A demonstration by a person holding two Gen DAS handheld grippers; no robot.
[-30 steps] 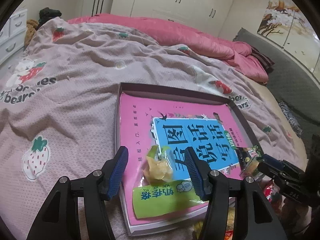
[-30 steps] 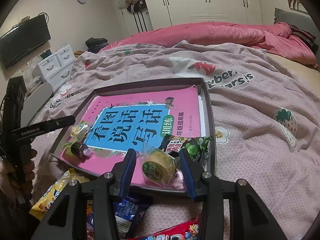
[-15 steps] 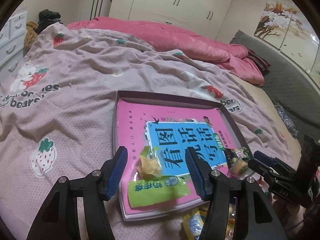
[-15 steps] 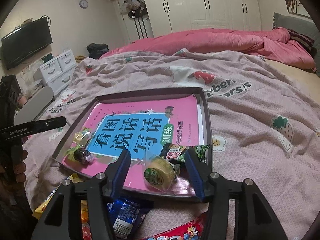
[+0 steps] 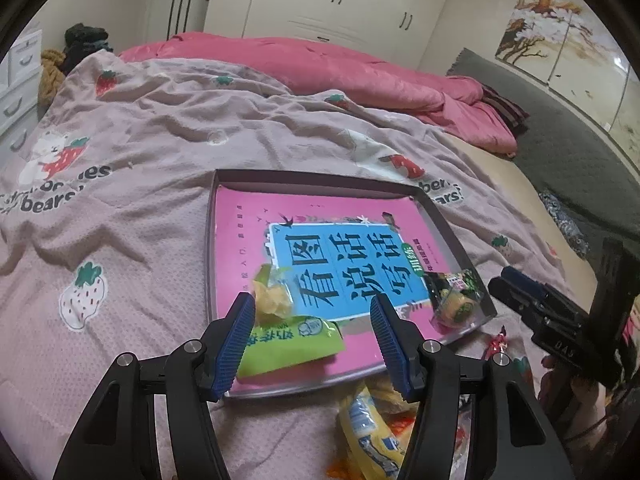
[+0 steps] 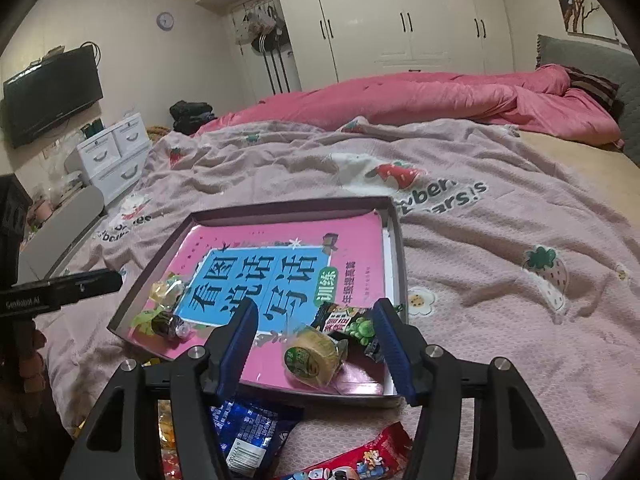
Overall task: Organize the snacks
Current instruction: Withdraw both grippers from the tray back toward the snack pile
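Observation:
A shallow dark box [image 5: 320,179] lined with a pink book lies on the bed, also in the right wrist view [image 6: 288,205]. In it lie a green packet [image 5: 292,342], a yellow wrapped snack [image 5: 272,300], a round yellow wrapped cake [image 6: 314,354] and a dark green-printed packet [image 6: 348,322]. My left gripper [image 5: 314,344] is open and empty over the box's near-left corner. My right gripper [image 6: 316,346] is open and empty above the round cake. Loose snacks lie in front of the box: a yellow packet [image 5: 370,432], a blue packet [image 6: 244,432], a red packet [image 6: 360,458].
The bed has a pale pink strawberry blanket [image 5: 132,208] and a bunched pink quilt [image 6: 440,98] at the back. White drawers [image 6: 114,156] and a TV [image 6: 50,94] stand to the left. A grey headboard [image 5: 560,140] runs along the right side.
Both grippers have drawn back and up from the box, staying open. The yellow snack and the round cake stay lying in the box.

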